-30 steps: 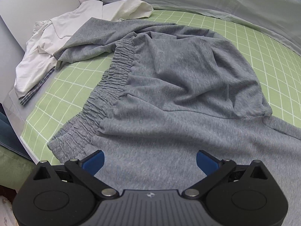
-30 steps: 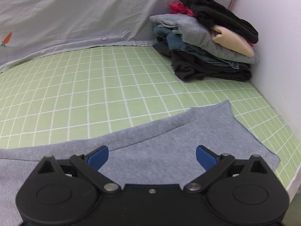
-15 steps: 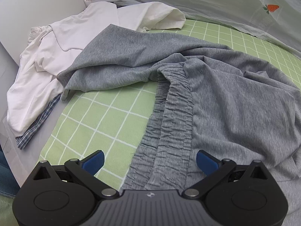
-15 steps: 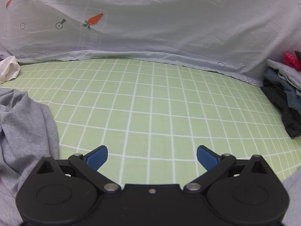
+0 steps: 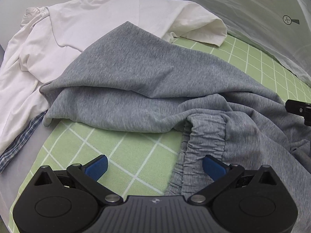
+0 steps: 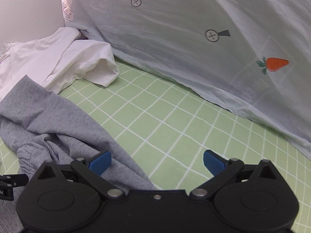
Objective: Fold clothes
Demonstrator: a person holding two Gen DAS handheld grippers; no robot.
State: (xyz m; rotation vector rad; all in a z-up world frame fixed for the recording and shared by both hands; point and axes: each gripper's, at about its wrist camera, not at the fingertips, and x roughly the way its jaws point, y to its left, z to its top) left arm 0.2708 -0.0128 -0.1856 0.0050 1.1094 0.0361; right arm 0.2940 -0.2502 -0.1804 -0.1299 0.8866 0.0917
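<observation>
On the green checked sheet (image 5: 124,155) the grey pants (image 5: 147,81) lie rumpled, waistband (image 5: 204,136) near the left hand-held gripper (image 5: 154,167), one leg over a white shirt (image 5: 77,27). Both it and the right hand-held gripper (image 6: 157,162) are spread wide, holding nothing.

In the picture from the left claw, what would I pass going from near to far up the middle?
Left claw → green checked sheet → grey trousers → white shirt.

Bright even light, soft shadows, fisheye-warped dark corners
</observation>
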